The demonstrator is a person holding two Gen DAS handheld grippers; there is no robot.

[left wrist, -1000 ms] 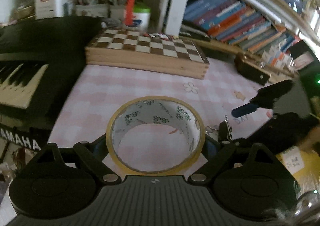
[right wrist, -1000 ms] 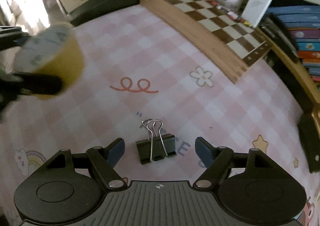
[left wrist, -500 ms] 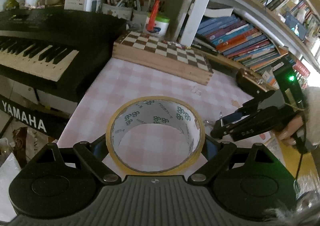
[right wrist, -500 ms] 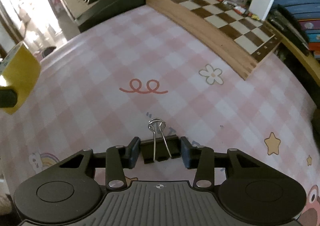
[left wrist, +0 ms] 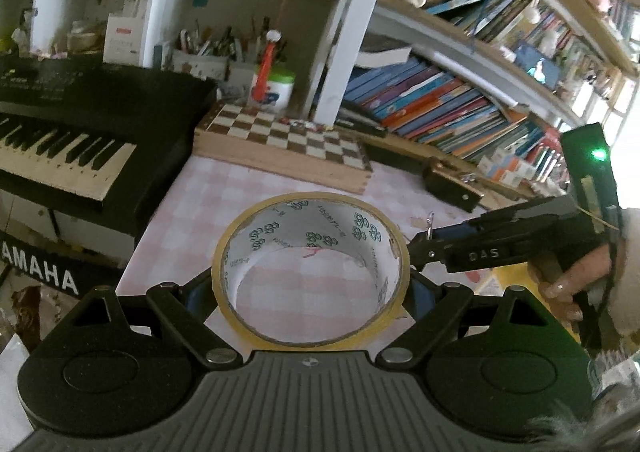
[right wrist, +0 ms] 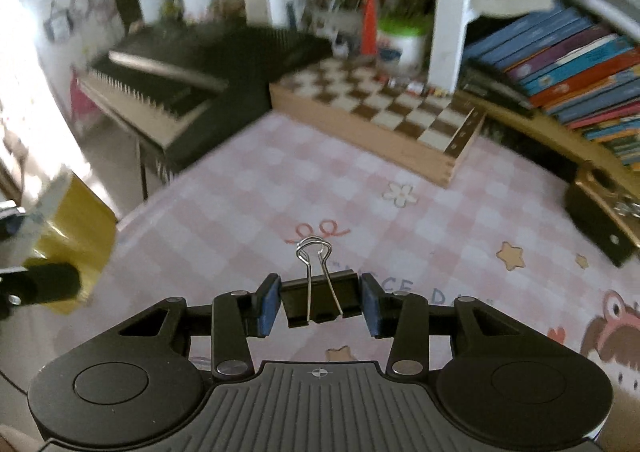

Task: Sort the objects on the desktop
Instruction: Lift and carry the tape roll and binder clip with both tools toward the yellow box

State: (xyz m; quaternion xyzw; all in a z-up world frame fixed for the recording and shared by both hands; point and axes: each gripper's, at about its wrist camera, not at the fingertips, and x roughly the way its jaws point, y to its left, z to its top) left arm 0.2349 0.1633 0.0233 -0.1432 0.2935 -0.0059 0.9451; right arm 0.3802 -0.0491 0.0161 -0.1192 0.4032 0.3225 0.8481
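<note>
My left gripper (left wrist: 310, 292) is shut on a roll of yellow tape (left wrist: 310, 220) and holds it above the pink checked tabletop (left wrist: 200, 204). The roll also shows at the left edge of the right wrist view (right wrist: 72, 228). My right gripper (right wrist: 319, 302) is shut on a black binder clip (right wrist: 320, 298) with its wire handles pointing forward, lifted off the table. The right gripper also shows in the left wrist view (left wrist: 424, 248), to the right of the tape, with the clip's wire loop (left wrist: 430, 221) sticking out.
A wooden chessboard box (left wrist: 280, 144) lies at the back of the table. A black Yamaha keyboard (left wrist: 80, 140) stands to the left. Shelves of books (left wrist: 440, 100) run along the right. A small black box (right wrist: 600, 212) sits at the right table edge.
My right gripper closed on the binder clip and lifted it off the table. My left gripper rose and pulled back with the tape.
</note>
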